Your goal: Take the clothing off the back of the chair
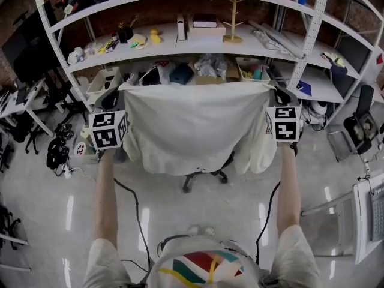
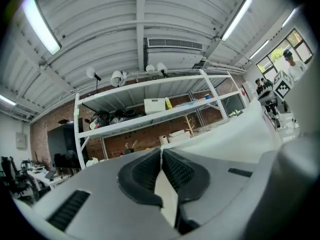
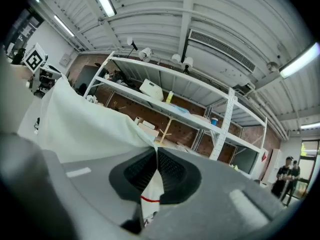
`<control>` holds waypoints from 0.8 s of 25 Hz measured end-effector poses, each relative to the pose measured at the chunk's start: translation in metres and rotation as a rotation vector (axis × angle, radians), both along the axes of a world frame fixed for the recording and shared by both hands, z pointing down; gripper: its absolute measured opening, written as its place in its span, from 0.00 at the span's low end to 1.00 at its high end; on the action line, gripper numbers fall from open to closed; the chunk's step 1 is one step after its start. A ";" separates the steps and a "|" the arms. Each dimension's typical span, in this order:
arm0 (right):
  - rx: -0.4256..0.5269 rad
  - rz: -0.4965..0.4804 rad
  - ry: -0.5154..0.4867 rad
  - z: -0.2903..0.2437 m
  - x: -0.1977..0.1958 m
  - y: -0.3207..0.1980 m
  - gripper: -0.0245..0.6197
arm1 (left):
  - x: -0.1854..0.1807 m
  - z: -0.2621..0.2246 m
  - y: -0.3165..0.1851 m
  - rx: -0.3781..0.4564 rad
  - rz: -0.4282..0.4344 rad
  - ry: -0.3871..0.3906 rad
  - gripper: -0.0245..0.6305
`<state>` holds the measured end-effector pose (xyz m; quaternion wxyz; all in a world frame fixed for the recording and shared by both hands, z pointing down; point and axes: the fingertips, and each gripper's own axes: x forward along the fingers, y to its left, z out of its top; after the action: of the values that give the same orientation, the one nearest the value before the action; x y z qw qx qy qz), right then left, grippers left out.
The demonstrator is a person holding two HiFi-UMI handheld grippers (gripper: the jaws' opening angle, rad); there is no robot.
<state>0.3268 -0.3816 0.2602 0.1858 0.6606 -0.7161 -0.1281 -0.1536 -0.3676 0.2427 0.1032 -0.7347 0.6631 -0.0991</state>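
A: What does the left gripper (image 2: 161, 156) have?

B: Its jaws are pressed together on a fold of white cloth, the left top corner of the garment (image 1: 192, 131). The right gripper (image 3: 156, 156) is clamped the same way on the right top corner, with a red-striped tab showing between its pads.

A: So which way does the garment lie from them?

B: Between them and below. Its top edge runs left to right, nearly straight and level from one gripper to the other. The body hangs down from that edge as a sheet, and a sleeve (image 1: 259, 155) droops under the right corner.

A: And the chair?

B: The chair (image 1: 204, 176) stands just on the far side of the sheet. Only its wheeled base shows under the hem, on the floor (image 1: 198, 221). The chair's back is hidden, so whether the cloth hangs clear of it cannot be told.

A: Is either hand nearer?

B: No, each holds its own corner evenly.

A: How are the arms posed?

B: The left forearm (image 1: 107, 203) and right forearm (image 1: 291, 191) reach straight ahead, wide apart and roughly parallel. Both grippers point about level towards the far shelf (image 1: 180, 48).

A: What does the next move turn on?

B: Probably on the hidden hem against the chair's back. Drawing the garment nearer with the top edge kept level should free it.
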 end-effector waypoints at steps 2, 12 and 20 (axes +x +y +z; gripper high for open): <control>0.036 -0.008 0.009 -0.022 -0.002 0.004 0.05 | -0.002 -0.020 0.005 0.028 0.001 -0.001 0.07; 0.240 -0.045 0.020 -0.151 -0.028 0.019 0.05 | -0.004 -0.137 0.021 0.201 -0.012 0.102 0.07; 0.423 -0.142 -0.005 -0.239 -0.060 0.058 0.05 | 0.014 -0.215 0.061 0.352 0.055 0.104 0.07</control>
<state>0.2670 -0.3236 0.0216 0.0320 0.6332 -0.7183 -0.2866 -0.1392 -0.3067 0.0276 0.1984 -0.7272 0.6545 0.0593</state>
